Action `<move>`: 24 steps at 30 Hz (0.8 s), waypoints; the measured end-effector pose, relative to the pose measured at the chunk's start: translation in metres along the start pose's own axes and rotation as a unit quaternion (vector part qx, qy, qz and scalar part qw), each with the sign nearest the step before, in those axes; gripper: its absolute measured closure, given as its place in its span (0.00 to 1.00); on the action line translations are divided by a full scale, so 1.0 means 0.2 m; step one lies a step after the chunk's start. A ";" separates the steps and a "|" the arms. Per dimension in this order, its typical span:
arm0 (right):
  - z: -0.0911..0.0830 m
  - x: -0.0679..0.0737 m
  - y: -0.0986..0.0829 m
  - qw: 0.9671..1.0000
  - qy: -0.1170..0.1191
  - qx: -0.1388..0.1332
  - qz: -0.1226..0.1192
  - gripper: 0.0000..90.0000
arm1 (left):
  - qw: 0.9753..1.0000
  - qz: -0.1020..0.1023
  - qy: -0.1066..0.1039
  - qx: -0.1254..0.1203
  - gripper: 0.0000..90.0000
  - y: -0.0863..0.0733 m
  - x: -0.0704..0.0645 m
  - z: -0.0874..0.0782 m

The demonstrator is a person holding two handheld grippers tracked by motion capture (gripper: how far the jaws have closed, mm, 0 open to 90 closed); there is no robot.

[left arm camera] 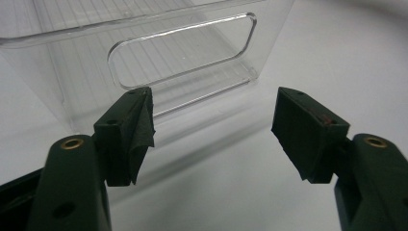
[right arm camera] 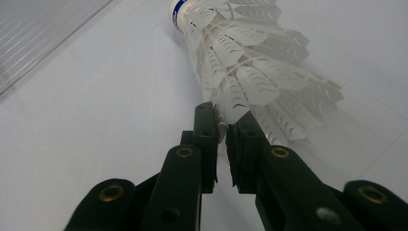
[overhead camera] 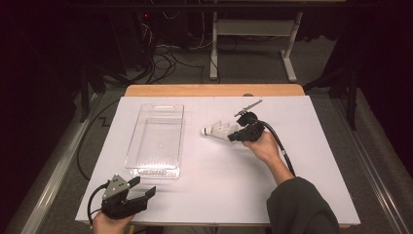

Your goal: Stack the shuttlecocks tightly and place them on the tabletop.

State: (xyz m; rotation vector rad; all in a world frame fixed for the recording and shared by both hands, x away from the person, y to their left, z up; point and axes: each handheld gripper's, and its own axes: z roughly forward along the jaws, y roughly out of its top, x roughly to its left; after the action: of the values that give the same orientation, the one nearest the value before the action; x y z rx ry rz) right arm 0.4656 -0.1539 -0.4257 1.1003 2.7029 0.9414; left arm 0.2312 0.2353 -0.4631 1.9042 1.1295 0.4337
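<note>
Right gripper view: jaws of the right gripper (right arm camera: 222, 126) pinch the feather skirt of a white shuttlecock (right arm camera: 240, 62) lying on the white table (overhead camera: 302, 161), right of a clear plastic bin (overhead camera: 156, 139). Nothing blocks the path between them. Near the bin's handle end, the left gripper (left arm camera: 214, 130) gapes wide, holding nothing.

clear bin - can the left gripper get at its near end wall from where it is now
Probably yes. The left gripper sits open just short of the clear bin, its jaws spread toward the end wall with the handle slot, and bare white table lies between them.
</note>
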 end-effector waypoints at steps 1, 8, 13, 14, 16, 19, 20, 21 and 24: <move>0.00 0.00 0.00 1.000 -0.001 0.000 0.003 0.91 | 1.000 0.000 0.000 0.000 0.35 0.00 0.00 0.00; -0.01 0.01 0.00 1.000 -0.006 -0.001 0.005 0.87 | 1.000 -0.001 0.001 -0.002 0.36 0.00 0.00 0.00; -0.01 0.01 0.00 1.000 -0.010 -0.003 0.004 0.85 | 1.000 0.000 0.001 -0.002 0.36 0.00 0.00 0.00; -0.01 0.00 -0.01 1.000 -0.009 -0.005 0.002 0.84 | 1.000 0.000 0.001 -0.003 0.36 0.00 0.00 0.00; -0.02 0.01 -0.01 1.000 -0.010 -0.004 0.008 0.84 | 1.000 0.000 0.001 -0.003 0.36 0.00 0.00 0.00; -0.02 0.00 -0.01 1.000 -0.009 -0.003 0.010 0.83 | 1.000 0.000 0.001 -0.003 0.36 0.00 0.00 0.00; -0.02 0.00 -0.01 1.000 -0.009 -0.005 0.008 0.83 | 1.000 0.000 0.001 -0.003 0.36 0.00 0.00 0.00; -0.02 0.00 -0.01 1.000 -0.009 -0.005 0.008 0.83 | 1.000 0.000 0.001 -0.003 0.36 0.00 0.00 0.00; -0.02 0.00 -0.01 1.000 -0.008 -0.006 0.008 0.83 | 1.000 0.000 0.001 -0.002 0.36 0.00 0.00 0.00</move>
State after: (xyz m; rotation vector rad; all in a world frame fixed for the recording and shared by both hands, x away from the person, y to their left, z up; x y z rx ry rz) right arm 0.4630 -0.1571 -0.4236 1.1228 2.6763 0.9455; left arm 0.2308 0.2355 -0.4626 1.8995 1.1296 0.4378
